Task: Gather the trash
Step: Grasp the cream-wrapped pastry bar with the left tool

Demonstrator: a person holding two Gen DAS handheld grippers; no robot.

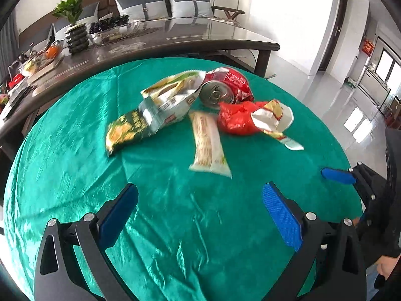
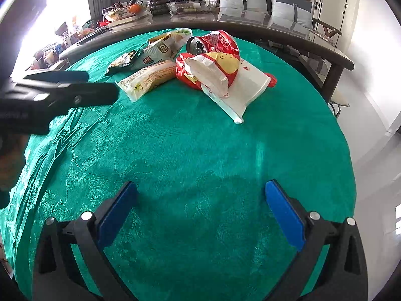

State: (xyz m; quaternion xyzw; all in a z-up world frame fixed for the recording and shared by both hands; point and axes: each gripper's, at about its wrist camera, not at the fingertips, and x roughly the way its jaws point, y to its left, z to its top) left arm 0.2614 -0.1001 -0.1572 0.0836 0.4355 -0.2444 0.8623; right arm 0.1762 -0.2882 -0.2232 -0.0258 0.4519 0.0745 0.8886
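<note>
Red can (image 1: pixel 226 85) half buried — label unreadable.

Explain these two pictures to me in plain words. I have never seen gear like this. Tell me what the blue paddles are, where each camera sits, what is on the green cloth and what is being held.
No robot here: a person holds a two-finger gripper in each hand, and the blue paddles are finger pads. Each picture comes from a fisheye camera on one gripper, looking along its fingers. One view shows the left gripper, the other the right gripper; both are open and hold nothing.

On the green tablecloth lies a pile of trash: a crushed red can, a green snack bag, a silver-and-yellow wrapper, a long pale wrapper and a red-and-white bag. Behind stands a dark table with a potted plant.
</note>
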